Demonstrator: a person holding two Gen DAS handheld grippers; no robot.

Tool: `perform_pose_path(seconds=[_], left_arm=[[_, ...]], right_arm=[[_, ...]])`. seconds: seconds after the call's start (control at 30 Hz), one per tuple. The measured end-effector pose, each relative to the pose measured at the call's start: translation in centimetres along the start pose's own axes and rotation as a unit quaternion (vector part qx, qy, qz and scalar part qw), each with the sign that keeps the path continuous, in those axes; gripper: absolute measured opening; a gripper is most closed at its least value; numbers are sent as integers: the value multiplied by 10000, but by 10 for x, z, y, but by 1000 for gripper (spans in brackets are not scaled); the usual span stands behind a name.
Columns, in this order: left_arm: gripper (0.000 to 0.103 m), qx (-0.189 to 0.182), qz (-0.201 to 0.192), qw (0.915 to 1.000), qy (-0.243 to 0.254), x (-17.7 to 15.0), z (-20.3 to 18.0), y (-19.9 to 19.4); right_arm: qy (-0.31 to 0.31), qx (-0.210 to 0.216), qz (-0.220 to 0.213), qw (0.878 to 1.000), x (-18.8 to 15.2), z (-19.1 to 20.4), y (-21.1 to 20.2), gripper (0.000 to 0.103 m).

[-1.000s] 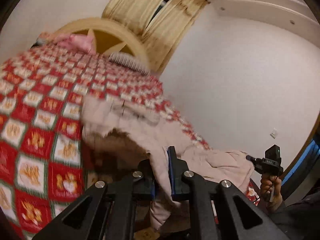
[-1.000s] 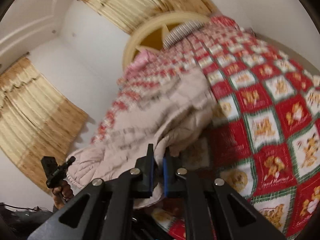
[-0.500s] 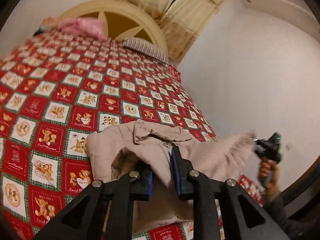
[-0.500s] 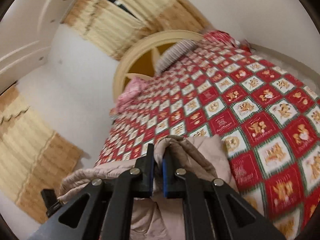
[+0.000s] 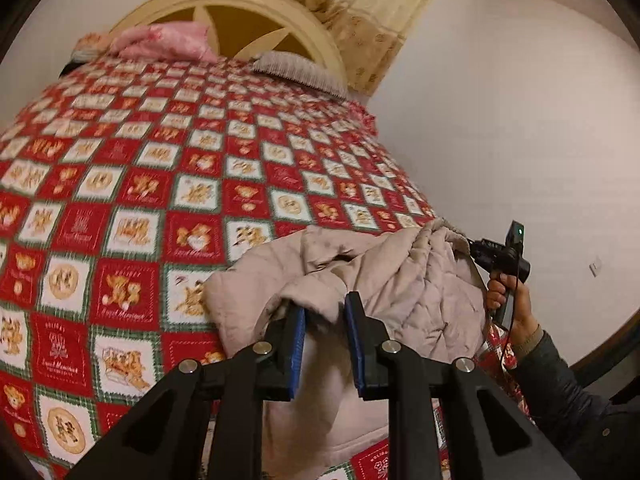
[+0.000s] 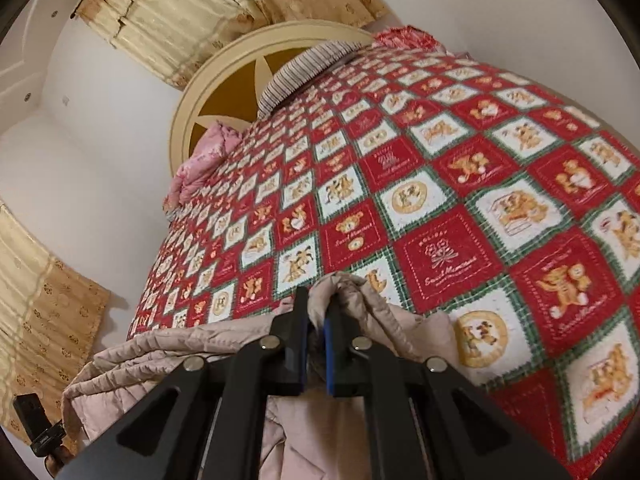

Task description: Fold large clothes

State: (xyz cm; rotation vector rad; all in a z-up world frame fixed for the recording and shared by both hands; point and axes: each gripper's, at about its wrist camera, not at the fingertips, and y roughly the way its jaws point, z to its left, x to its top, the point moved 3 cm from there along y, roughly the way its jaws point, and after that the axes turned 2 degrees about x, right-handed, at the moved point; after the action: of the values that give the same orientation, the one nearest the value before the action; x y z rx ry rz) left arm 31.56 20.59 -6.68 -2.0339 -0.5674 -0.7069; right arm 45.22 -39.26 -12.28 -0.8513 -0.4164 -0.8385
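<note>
— What do we have nearest the lens?

— In the left wrist view, our left gripper at the bottom centre; its jaws have just been opening and now stand apart, with the beige quilted coat lying loose between and beyond them. In the right wrist view, our right gripper is clamped on a bunched fold of the coat (pads pressed on the cloth).

— And the coat itself?

— It lies crumpled at the near edge of the bed, on the red patchwork blanket.

— Farther off?

— A striped pillow and the round cream headboard at the top of the frame.
</note>
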Motion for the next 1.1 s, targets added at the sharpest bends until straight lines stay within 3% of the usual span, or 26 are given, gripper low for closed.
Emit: perform_pose_path(seconds=[0.07, 0.1, 0.13, 0.17, 0.23, 0.3, 0.4, 0.43, 0.47, 0.5, 0.53, 0.57, 0.6, 0.67, 0.7, 0.73, 0.77, 0.8, 0.87, 0.97, 1.1], left_arm=[[47, 422, -206, 9988, -100, 8, 17, -11], [56, 583, -470, 9969, -254, 14, 28, -23], [76, 691, -756, 9939, -406, 17, 36, -33], [87, 828, -1060, 9897, -490, 20, 39, -41], [87, 1133, -1254, 9852, -288, 25, 26, -37], [87, 1161, -1323, 9844, 53, 30, -1, -17], [87, 1189, -1294, 9805, 880, 33, -68, 46], [87, 1259, -1272, 9769, 1165, 32, -86, 67], [87, 1405, -1222, 9700, 1564, 28, -108, 94], [88, 1677, -1165, 9582, 2001, 27, -127, 129], [88, 1966, -1160, 9451, 2336, 28, -139, 157], [88, 2372, -1206, 9236, 2759, 26, -150, 187], [88, 2751, -1245, 9009, 3117, 25, -157, 214], [88, 3211, -1272, 8703, 3511, 25, -159, 252], [88, 3391, -1198, 8595, 3633, 26, -158, 272], [88, 3479, -1123, 8566, 3641, 28, -154, 285], [88, 3520, -987, 8605, 3548, 30, -147, 298], [88, 3482, -820, 8701, 3391, 33, -137, 311], [88, 3460, -664, 8823, 3122, 36, -118, 325], [93, 3210, -638, 9039, 2753, 41, -101, 330], [96, 3010, -539, 9182, 2517, 41, -90, 340]], right_arm=[[-52, -69, 63, 9999, -2, -5, 7, 8], [-63, -114, 100, 9999, -3, -10, 9, 8], [-13, -80, 158, 9998, -4, -16, 12, 8], [69, -52, 222, 9997, -4, -23, 15, 8], [86, -155, 242, 9995, -3, -30, 22, 9], [106, -209, 270, 9994, -1, -28, 32, 9], [43, -371, 216, 9991, 5, -17, 42, 11], [112, -474, 131, 9987, 7, -14, 42, 16], [223, -555, 20, 9982, 9, -12, 39, 22], [290, -572, -71, 9979, 9, -9, 35, 40], [303, -572, -231, 9976, 7, -2, 26, 70], [240, -615, -434, 9969, 5, 4, 18, 80], [-5, -710, -781, 9944, -1, 18, 5, 84], [-675, -657, -990, 9906, -17, 49, -6, 84], [-1055, -521, -983, 9882, -28, 68, -6, 83], [-1405, -418, -932, 9848, -38, 84, -3, 83], [-1786, -390, -819, 9797, -49, 99, 4, 83], [-2238, -463, -643, 9714, -62, 111, 18, 82], [-2669, -684, -392, 9605, -78, 117, 44, 78], [-2513, -1016, 127, 9625, -90, 92, 83, 67], [-2243, -922, 149, 9700, -89, 73, 88, 65]])
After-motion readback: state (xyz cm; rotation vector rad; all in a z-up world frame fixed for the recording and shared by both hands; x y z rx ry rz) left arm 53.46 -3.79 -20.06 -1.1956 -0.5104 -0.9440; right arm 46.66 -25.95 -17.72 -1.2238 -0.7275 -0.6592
